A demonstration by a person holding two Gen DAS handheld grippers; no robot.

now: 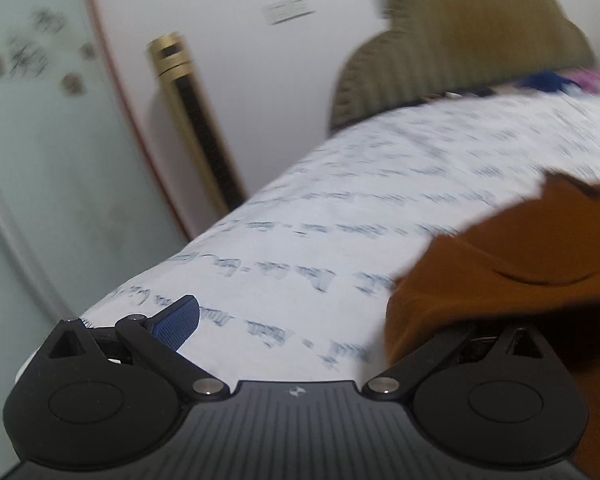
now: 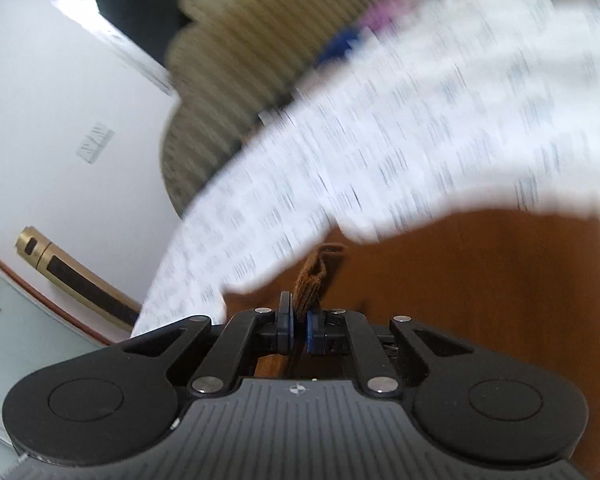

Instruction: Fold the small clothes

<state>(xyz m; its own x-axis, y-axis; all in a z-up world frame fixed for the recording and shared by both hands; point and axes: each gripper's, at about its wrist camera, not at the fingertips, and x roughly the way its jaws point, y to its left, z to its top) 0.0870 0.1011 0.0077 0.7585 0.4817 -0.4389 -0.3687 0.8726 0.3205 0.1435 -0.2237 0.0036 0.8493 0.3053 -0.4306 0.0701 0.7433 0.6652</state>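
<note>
Two grippers work over a bed with a white printed sheet [image 1: 340, 208]. The right gripper [image 2: 299, 330] is clenched on a fold of the brown cloth [image 2: 480, 280], which lies on the sheet. The left gripper [image 1: 320, 322] is spread wide; the cloth [image 1: 500, 264] covers its right finger.

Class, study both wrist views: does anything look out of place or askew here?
Yes. The brown garment lies draped over one finger of the open left hand-held gripper, hiding it, rather than being held between the two. The right hand-held gripper pinches a bunched edge. Both views are motion-blurred.
</note>
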